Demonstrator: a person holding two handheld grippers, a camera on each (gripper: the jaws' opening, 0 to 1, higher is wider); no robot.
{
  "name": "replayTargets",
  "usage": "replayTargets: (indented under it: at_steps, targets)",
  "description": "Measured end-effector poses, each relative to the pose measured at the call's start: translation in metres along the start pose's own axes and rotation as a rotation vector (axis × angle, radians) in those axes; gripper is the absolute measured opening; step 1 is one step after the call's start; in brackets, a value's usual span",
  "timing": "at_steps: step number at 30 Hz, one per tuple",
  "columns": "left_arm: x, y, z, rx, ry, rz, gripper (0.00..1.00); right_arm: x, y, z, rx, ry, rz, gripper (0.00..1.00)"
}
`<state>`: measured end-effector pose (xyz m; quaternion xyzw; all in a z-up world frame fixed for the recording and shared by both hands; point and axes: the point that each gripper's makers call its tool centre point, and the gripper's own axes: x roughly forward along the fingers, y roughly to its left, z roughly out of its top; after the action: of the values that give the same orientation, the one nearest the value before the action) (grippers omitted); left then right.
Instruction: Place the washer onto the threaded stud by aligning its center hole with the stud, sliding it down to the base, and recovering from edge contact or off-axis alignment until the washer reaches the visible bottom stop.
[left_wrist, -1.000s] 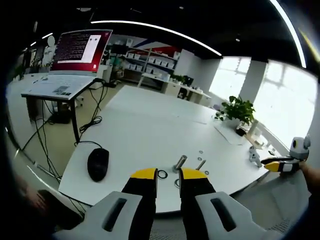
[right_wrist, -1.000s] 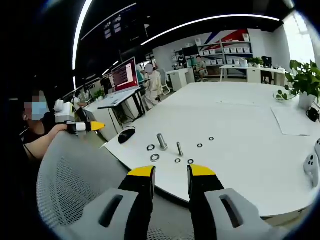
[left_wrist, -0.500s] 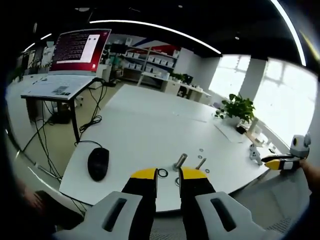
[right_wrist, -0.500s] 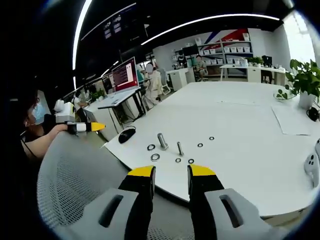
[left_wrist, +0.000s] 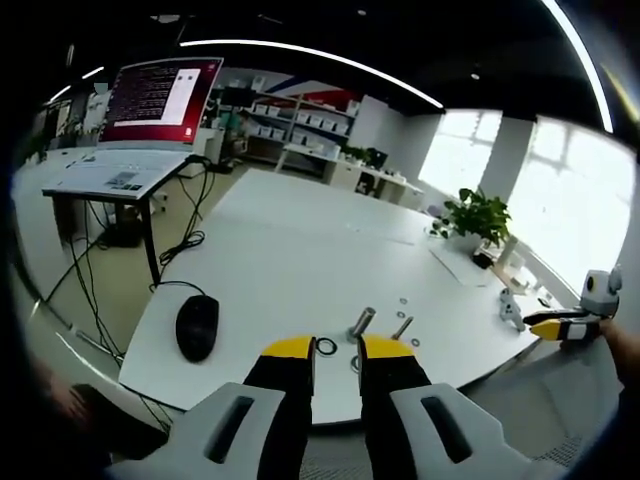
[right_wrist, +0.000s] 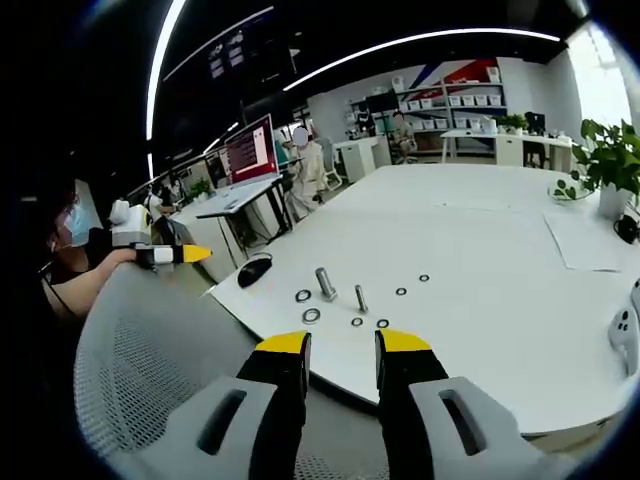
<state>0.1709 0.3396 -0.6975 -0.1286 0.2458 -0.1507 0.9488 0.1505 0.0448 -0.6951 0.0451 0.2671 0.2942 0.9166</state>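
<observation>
Two metal studs stand near the white table's front edge: a thick one (left_wrist: 360, 325) (right_wrist: 325, 283) and a thin one (left_wrist: 401, 328) (right_wrist: 360, 298). Several washers lie flat around them, among them a dark ring (left_wrist: 326, 348) (right_wrist: 302, 296) and a grey one (right_wrist: 311, 315). My left gripper (left_wrist: 337, 350) hovers short of the table edge, open and holding nothing. My right gripper (right_wrist: 343, 345) also hangs open and bare before the edge. Each gripper appears in the other's view, the right gripper (left_wrist: 560, 325) at the far right and the left gripper (right_wrist: 165, 254) at the far left.
A black mouse (left_wrist: 197, 327) (right_wrist: 254, 268) lies left of the studs. A potted plant (left_wrist: 478, 220) and papers (right_wrist: 585, 240) sit at the table's far side. A white controller (right_wrist: 625, 335) rests at the right. A mesh chair back (right_wrist: 150, 370) is below the left gripper.
</observation>
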Motion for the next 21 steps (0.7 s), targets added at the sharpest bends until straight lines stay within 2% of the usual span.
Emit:
replayTargets:
  at_steps: [5, 10, 13, 21]
  targets:
    - [0.0001, -0.0003, 0.0001, -0.001, 0.000, -0.002, 0.14, 0.0010, -0.0004, -0.0019, -0.005, 0.012, 0.004, 0.28]
    - [-0.0003, -0.0016, -0.0004, 0.004, 0.000, -0.006, 0.15, -0.0012, -0.0020, -0.0002, 0.009, -0.011, -0.009, 0.28]
    - [-0.0014, -0.0013, 0.0033, -0.016, -0.027, -0.004, 0.16, -0.0017, -0.0024, -0.0003, 0.012, -0.016, -0.011, 0.28]
    - [-0.0010, -0.0011, 0.0015, -0.003, -0.015, -0.008, 0.16, -0.0011, 0.0006, 0.0002, 0.014, -0.019, -0.008, 0.28]
